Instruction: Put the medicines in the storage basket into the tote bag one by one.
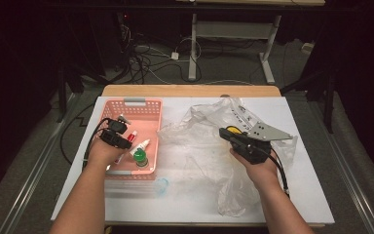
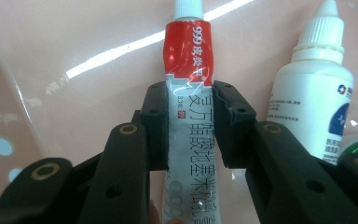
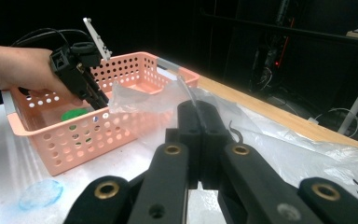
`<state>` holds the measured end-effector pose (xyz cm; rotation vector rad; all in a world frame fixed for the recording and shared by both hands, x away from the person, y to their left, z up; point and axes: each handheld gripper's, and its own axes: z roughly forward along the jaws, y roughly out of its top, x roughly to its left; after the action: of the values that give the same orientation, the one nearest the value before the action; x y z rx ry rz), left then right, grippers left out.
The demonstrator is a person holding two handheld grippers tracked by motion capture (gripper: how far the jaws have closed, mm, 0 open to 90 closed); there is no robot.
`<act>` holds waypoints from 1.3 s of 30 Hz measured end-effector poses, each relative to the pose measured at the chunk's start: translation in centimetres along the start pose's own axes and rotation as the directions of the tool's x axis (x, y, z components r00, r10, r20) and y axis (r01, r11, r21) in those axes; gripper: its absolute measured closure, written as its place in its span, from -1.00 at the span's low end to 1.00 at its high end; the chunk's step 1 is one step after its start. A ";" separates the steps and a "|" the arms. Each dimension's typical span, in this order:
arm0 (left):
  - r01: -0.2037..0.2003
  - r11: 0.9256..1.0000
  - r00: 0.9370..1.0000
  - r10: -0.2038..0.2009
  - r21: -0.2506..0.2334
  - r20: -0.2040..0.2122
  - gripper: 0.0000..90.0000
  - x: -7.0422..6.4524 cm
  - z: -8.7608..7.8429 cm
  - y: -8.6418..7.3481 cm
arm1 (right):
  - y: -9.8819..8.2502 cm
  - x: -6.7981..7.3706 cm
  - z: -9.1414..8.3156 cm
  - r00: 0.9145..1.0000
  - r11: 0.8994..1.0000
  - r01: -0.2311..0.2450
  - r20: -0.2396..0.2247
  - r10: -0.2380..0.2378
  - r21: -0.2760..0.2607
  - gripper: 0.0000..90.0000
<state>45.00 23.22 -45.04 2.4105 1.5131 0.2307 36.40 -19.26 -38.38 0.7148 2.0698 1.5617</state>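
A red-and-white ointment tube (image 2: 189, 56) with a white cap lies on the floor of the pink basket (image 1: 136, 102). My left gripper (image 2: 189, 126) reaches down into the basket, its pads pressed against both sides of the tube's white body. From above, the left gripper (image 1: 125, 144) sits over the basket's middle. My right gripper (image 3: 199, 112) is shut, pinching the edge of a clear plastic bag (image 3: 284, 149) that rises from its tips. The bag (image 1: 199, 141) lies crumpled across the middle of the white table, and the right gripper (image 1: 227, 131) holds it near its centre.
A white dropper bottle (image 2: 314, 102) lies just right of the tube, with a green-capped item (image 1: 140, 158) beside it in the basket. A small blue patch (image 1: 161, 185) marks the table (image 1: 282, 195) in front of the basket. Floor cables and desk legs lie beyond the far edge.
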 end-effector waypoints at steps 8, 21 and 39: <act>-0.003 1.000 1.000 0.003 -0.020 -0.018 0.49 -0.2 -0.3 0.0 | 0.0 -0.1 0.0 1.000 1.000 -0.007 0.001 0.007 -0.005 1.00; 0.017 0.976 1.000 -0.013 -0.218 0.023 0.49 -0.2 -3.2 -0.7 | 0.1 -0.2 -0.2 1.000 1.000 -0.008 0.002 0.008 -0.016 1.00; 0.059 0.885 0.996 -0.021 -0.461 0.086 0.49 -0.5 -6.1 -3.4 | 0.0 -0.1 -0.3 1.000 1.000 -0.006 0.001 0.006 -0.019 1.00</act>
<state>40.19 25.07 -40.35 1.9824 1.2928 0.4309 36.28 -19.51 -38.26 0.7152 2.0513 1.5814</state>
